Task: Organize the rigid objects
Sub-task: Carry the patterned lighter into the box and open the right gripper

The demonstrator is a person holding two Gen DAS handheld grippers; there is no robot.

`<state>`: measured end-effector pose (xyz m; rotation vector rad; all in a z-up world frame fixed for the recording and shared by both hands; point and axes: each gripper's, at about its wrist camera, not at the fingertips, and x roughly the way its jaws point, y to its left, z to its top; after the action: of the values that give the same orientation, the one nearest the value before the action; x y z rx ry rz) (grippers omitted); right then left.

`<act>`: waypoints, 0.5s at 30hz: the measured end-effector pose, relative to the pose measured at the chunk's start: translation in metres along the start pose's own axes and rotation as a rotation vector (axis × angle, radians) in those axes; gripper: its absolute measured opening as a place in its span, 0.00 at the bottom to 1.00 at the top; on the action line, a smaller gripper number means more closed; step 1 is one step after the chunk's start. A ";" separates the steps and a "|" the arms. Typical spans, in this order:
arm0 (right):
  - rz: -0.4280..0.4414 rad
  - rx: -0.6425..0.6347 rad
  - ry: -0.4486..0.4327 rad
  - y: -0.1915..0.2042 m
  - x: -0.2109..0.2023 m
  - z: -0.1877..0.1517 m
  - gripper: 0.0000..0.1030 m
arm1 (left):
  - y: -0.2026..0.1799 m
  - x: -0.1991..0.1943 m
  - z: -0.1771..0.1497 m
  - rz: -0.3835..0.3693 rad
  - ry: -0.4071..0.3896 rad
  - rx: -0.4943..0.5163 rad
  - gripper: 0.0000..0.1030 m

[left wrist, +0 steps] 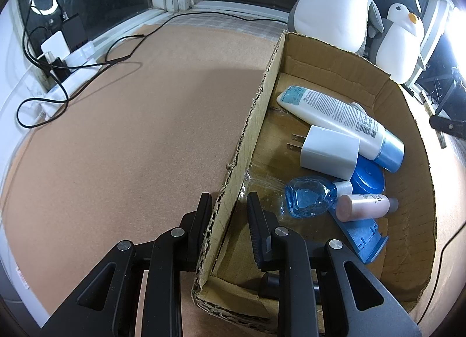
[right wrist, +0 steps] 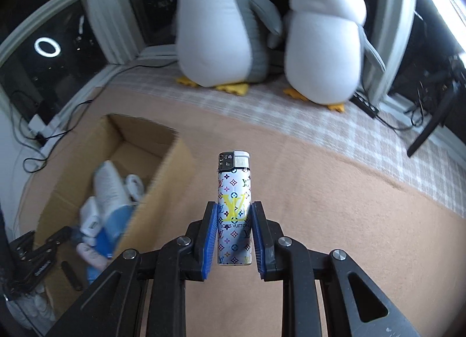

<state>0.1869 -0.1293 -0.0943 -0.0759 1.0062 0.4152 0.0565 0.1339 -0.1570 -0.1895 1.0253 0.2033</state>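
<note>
Right gripper pinches a lighter by its lower body, blue pads flat on both long sides, metal-and-white cap end sticking out fwd, clear of the tan table. It looks light, stiff and glossy, so prob slippery; a mid-body hold on the flat sides seems best, away from the cap.

Left gripper straddles the near left wall of the cardboard box, jaws drawn in on the cardboard, one finger outside, one inside.

In the box, toward its near right side: white tube, charger plug, small blue bottle, pink bottle.
</note>
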 end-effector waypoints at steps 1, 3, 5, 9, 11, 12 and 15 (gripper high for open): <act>0.014 -0.008 -0.009 0.007 -0.004 0.001 0.20 | 0.000 0.000 0.000 0.000 0.000 0.000 0.22; 0.048 -0.031 -0.022 0.024 -0.010 0.002 0.20 | -0.001 0.000 0.000 0.002 -0.001 0.001 0.22; 0.080 -0.064 -0.029 0.041 -0.015 0.001 0.20 | 0.000 0.000 0.000 0.002 -0.001 0.002 0.22; 0.123 -0.127 -0.031 0.073 -0.021 -0.007 0.20 | 0.000 0.000 0.000 0.003 0.000 0.004 0.22; 0.141 -0.159 -0.027 0.086 -0.021 -0.010 0.20 | 0.000 0.000 0.000 0.004 0.000 0.003 0.22; 0.145 -0.171 -0.027 0.091 -0.021 -0.011 0.20 | 0.000 0.000 0.000 0.004 0.000 0.004 0.22; 0.161 -0.196 -0.024 0.103 -0.019 -0.016 0.20 | 0.001 0.000 0.001 0.006 -0.001 0.006 0.22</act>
<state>0.1267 -0.0445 -0.0737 -0.1664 0.9496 0.6596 0.0566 0.1348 -0.1564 -0.1810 1.0256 0.2059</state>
